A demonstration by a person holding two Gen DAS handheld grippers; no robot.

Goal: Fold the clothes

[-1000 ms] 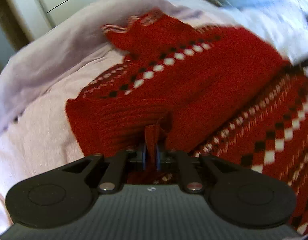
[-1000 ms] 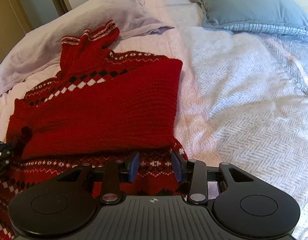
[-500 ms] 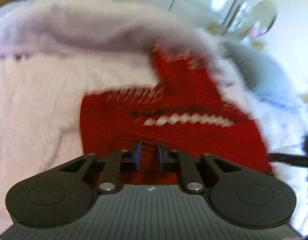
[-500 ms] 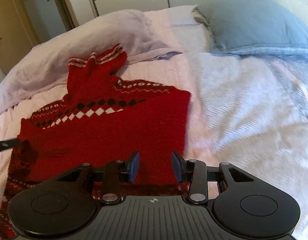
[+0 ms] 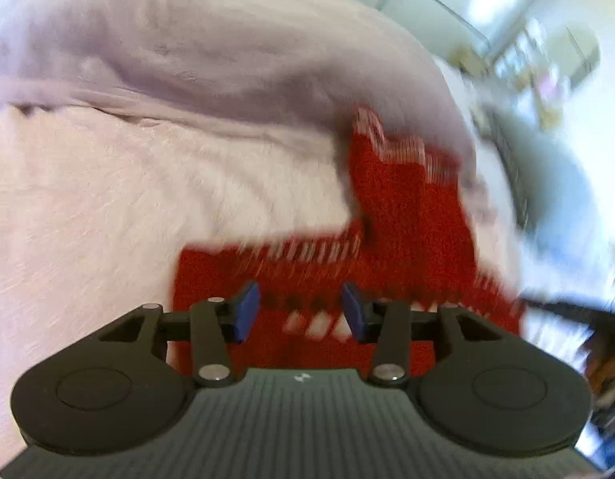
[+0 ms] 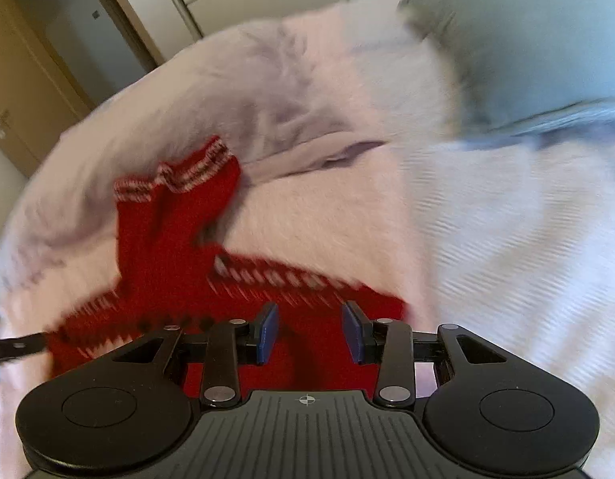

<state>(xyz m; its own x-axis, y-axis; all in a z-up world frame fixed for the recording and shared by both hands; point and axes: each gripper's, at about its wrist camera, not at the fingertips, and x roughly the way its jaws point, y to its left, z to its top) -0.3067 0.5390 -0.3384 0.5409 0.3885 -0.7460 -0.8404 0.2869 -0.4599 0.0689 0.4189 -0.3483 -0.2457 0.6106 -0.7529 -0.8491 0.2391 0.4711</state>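
1. On the bed (image 6: pixel 487 239) lies the red sweater (image 6: pixel 179 279), body doubled, both cuffs (image 6: pixel 175 177) toward the lilac pillow (image 6: pixel 211 92).
2. Left gripper (image 5: pixel 300 311) and right gripper (image 6: pixel 310 331) hover over its near edge, jaws apart, holding nothing.
3. Long axis runs across the view; sleeves point away.
4. For any further fold, I'd pinch both near corners level and keep the edges square.

No legible text, label, brand or number anywhere in either view.
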